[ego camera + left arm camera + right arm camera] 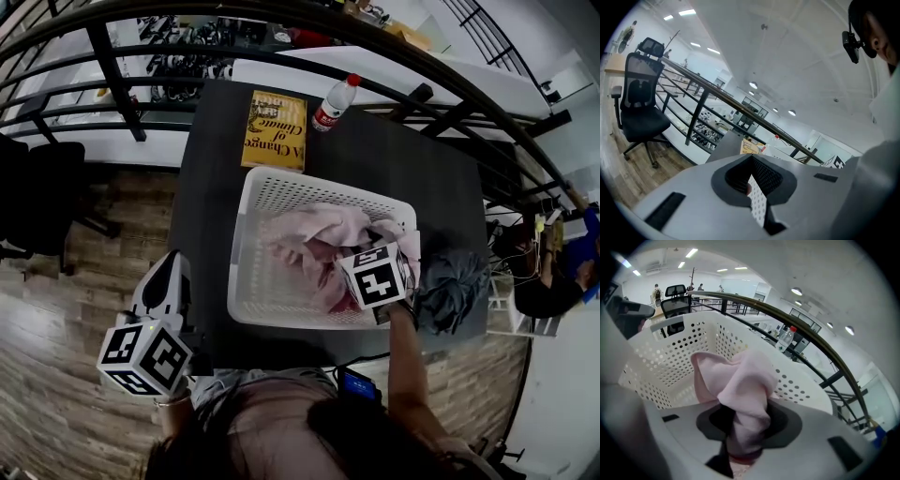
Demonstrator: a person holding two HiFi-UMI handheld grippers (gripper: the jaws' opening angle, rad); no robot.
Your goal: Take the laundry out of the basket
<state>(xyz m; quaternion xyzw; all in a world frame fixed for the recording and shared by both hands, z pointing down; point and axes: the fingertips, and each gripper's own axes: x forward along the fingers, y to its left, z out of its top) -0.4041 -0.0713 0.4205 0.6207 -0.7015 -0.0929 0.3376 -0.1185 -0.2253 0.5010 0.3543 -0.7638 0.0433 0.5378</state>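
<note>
Gripping a pink garment with the right gripper, over the white perforated laundry basket. Holding the left gripper off beside the basket, jaws slightly parted, empty.

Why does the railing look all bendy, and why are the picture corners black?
Head view: the wide lens bows the railing into an arc. Left gripper view and right gripper view: round lens edges leave dark corners, and ceiling lights show as bright spots. Right gripper view: the pink cloth in the jaws looks soft, so close up.
</note>
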